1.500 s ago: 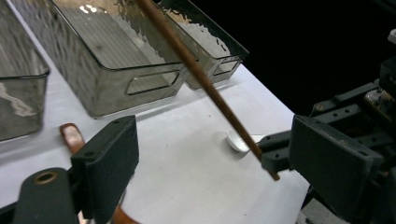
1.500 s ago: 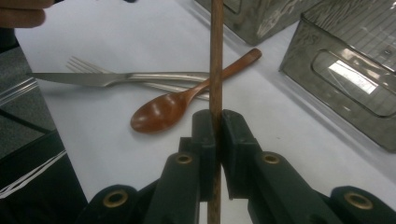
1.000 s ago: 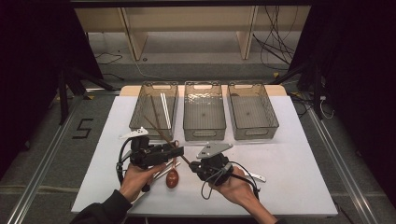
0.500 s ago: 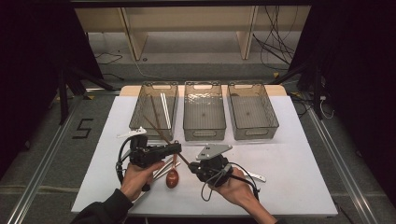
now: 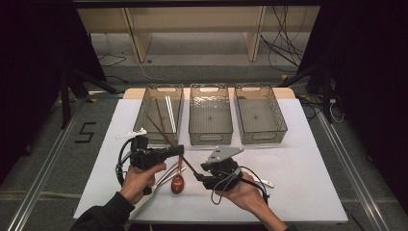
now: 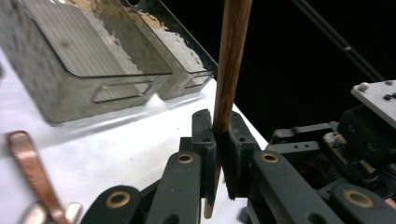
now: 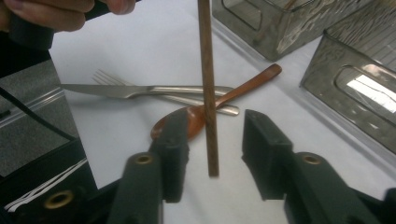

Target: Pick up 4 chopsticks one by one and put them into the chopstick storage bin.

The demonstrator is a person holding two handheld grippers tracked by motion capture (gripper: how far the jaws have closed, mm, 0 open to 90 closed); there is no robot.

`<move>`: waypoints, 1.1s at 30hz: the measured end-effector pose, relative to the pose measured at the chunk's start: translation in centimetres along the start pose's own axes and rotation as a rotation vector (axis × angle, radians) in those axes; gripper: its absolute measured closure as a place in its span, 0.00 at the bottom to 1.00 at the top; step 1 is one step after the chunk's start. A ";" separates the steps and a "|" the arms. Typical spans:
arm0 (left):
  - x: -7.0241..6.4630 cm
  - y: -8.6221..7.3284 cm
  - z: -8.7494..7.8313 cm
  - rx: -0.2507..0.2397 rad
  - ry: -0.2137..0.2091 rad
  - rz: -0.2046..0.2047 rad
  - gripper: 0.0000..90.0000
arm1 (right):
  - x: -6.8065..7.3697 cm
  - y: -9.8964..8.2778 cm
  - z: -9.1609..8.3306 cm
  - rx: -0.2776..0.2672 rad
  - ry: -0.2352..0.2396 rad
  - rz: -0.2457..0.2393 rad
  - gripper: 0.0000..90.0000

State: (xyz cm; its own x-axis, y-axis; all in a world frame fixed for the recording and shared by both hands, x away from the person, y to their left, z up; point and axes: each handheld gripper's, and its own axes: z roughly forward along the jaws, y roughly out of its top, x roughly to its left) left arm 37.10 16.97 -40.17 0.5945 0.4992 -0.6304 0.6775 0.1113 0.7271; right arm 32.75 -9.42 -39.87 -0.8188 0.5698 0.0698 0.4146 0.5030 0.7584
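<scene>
High view: a person stands at the white desk (image 5: 298, 163) with three clear bins along its far side. The left bin (image 5: 144, 113) already holds chopsticks. The left gripper (image 5: 179, 150) and right gripper (image 5: 198, 176) meet near the front of the desk over one brown chopstick (image 5: 166, 137), which slants up toward the left bin. A wooden spoon (image 5: 178, 182) lies on the desk just below them.

Left gripper view: the jaws are clenched on the chopstick (image 6: 229, 79), which rises steeply between the pads.

Right gripper view: the jaws have just been opening; the chopstick's (image 7: 207, 84) lower end hangs between them untouched. Beyond lie the spoon (image 7: 224, 105), a knife (image 7: 135, 90) and a fork (image 7: 107, 75) on the desk.

Judgement: this is a hand-over, with the left now carrying. Next, the right should draw clear, and the left should swing the chopstick over the left bin before letting go
</scene>
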 end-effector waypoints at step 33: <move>3.8 8.9 -3.9 -0.033 0.195 0.030 0.93 | -3.5 -2.3 -3.2 0.043 -0.079 0.095 0.34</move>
State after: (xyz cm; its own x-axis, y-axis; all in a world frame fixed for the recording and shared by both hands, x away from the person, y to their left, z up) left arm 43.66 23.20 -35.01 0.5169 0.6590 -0.5464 0.6444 0.1207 0.7551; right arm 33.37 -14.62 -39.75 -0.7422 0.6645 0.0872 0.5067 0.4712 0.7220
